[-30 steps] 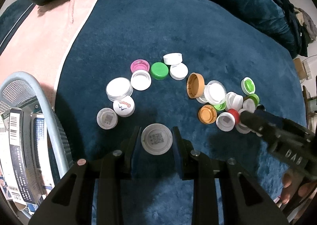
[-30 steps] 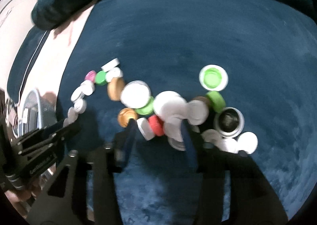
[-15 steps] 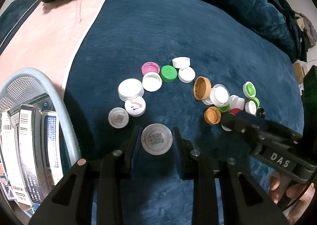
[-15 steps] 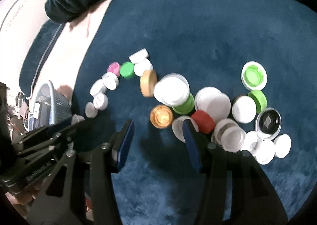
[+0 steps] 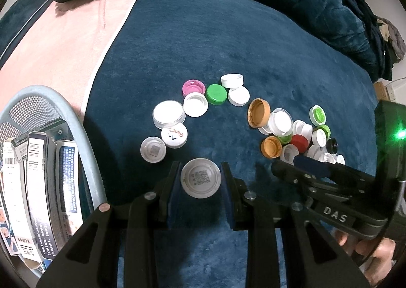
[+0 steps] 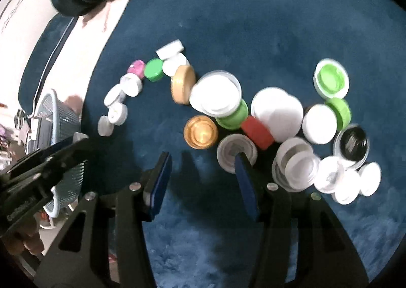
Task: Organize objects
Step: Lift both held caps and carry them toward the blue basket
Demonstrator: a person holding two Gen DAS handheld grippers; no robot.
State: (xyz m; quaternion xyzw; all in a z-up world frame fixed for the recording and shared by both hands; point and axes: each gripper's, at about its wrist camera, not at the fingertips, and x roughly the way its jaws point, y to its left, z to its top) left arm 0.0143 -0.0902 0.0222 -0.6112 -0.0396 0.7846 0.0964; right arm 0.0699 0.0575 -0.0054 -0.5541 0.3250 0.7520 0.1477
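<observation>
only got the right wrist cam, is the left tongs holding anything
Observer: Yes, the left tongs are shut on a white cap with a QR code printed inside it.
Operator: whats in that basket, too blurry here
Observer: The basket holds boxes standing on end, barcodes showing.
Operator: any caps with writing
Observer: One lettered cap, white with red letters, lies beside a second QR cap.

Both wrist fisheyes are aimed steeply down, close over the blue blanket; shared are the loose arc of bottle caps, the heaped caps and the mesh basket.
</observation>
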